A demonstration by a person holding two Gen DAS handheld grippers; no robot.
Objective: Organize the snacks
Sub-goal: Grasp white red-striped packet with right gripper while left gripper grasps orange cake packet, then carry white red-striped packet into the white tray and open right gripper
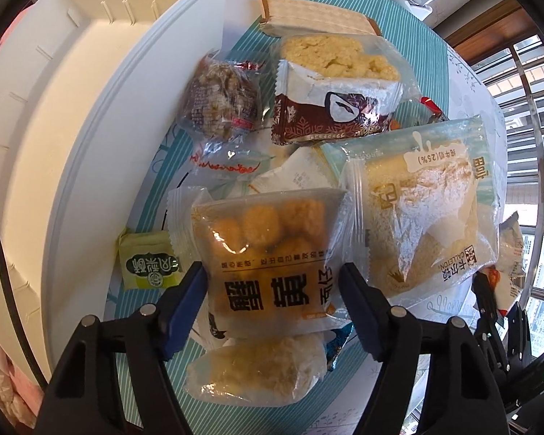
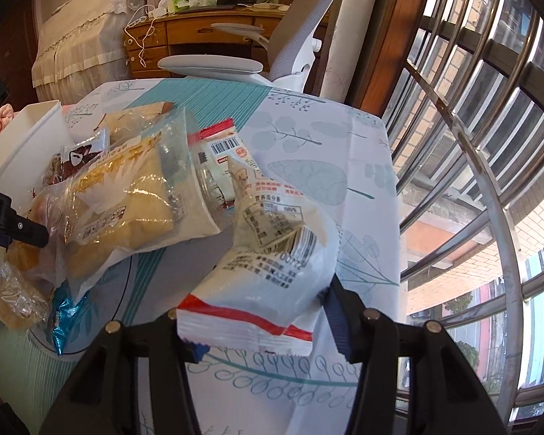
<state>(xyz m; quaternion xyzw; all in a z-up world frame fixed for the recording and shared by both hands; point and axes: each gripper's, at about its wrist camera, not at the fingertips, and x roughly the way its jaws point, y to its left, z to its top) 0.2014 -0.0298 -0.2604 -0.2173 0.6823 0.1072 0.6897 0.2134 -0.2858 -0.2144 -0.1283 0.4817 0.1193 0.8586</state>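
Note:
A pile of wrapped snacks lies on the leaf-print tablecloth (image 1: pixel 134 290). My left gripper (image 1: pixel 270 275) points straight down over it. A packet of orange balls (image 1: pixel 272 253) with big black characters lies between its blue pads (image 1: pixel 190 301), which stand at the packet's two side edges without squeezing it. My right gripper (image 2: pixel 263 320) is shut on a white packet with a red stripe (image 2: pixel 272 275) and holds it off the cloth. The same gripper (image 1: pixel 489 290) and packet (image 1: pixel 511 246) show at the right edge of the left wrist view.
A white bin (image 1: pixel 72 127) stands left of the pile. Around the orange packet lie a cake packet (image 1: pixel 417 210), a rice-crisp packet (image 1: pixel 337 101), a nut bar (image 1: pixel 221 101), a beige wafer packet (image 1: pixel 315 18) and a green candy (image 1: pixel 148 257). Window bars (image 2: pixel 471 145) run along the right; an office chair (image 2: pixel 235 65) stands behind.

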